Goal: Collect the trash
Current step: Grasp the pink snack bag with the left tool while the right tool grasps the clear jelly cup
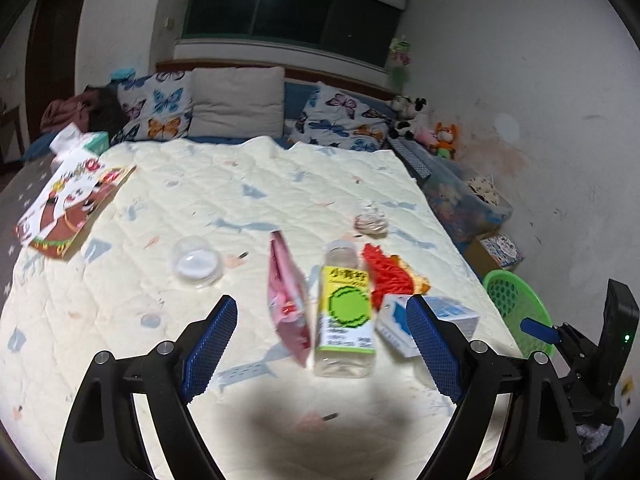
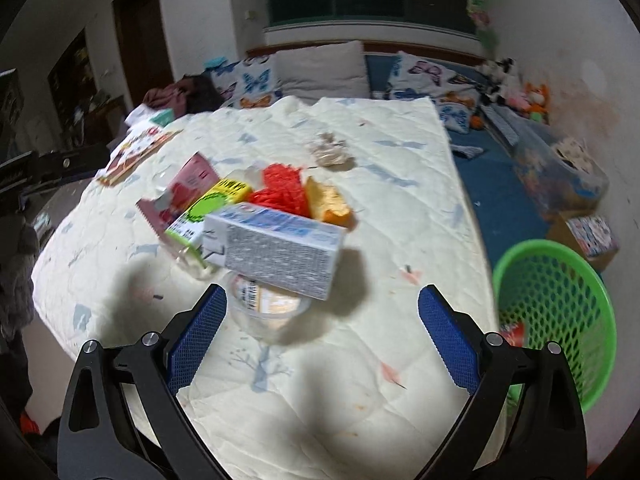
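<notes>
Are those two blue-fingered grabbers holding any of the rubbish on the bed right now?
No. The left hand-held gripper and the right hand-held gripper both stand open and empty above the bed; the bottle and carton lie untouched.

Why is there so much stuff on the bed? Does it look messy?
Yes. Trash lies scattered on the quilt: a tipped-over bottle, a pink pouch, a carton, a red net and a plastic cup. The green basket beside the bed holds almost none of it.

Carton (image 2: 276,248) on bed (image 2: 360,360), basket (image 2: 560,320) beside.
</notes>
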`<state>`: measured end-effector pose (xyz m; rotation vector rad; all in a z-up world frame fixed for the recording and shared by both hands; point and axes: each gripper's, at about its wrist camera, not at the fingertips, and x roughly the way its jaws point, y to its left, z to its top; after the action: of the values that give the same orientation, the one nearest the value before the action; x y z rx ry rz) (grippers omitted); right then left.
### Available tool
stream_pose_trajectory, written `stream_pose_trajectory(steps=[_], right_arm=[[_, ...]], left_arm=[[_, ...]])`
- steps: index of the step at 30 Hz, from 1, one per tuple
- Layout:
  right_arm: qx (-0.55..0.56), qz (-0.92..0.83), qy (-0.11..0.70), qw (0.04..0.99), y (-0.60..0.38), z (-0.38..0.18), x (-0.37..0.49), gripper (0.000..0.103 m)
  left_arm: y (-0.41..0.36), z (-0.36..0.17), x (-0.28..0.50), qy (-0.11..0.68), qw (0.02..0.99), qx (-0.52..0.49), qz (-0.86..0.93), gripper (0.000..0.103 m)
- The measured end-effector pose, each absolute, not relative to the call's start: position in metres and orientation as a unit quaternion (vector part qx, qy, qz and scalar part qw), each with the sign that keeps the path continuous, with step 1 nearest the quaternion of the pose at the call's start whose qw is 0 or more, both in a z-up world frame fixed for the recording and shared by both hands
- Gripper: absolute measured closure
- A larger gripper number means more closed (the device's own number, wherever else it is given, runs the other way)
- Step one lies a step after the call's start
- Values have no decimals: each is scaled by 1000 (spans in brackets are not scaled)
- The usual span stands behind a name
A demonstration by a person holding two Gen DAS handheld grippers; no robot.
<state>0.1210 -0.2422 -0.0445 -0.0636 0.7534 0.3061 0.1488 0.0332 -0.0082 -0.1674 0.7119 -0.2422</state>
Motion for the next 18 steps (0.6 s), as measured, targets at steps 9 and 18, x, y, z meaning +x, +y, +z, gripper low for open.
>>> stream_pose_trajectory(steps=[9,18], right_arm=[[-12,171,391,904,-226,-63,127,8],[32,170,424,889,-216,-96,144,19]], left_arm=[[44,-30,154,366,920,-94,-108,20],[49,-44,164,383,913,-90,-106,22]])
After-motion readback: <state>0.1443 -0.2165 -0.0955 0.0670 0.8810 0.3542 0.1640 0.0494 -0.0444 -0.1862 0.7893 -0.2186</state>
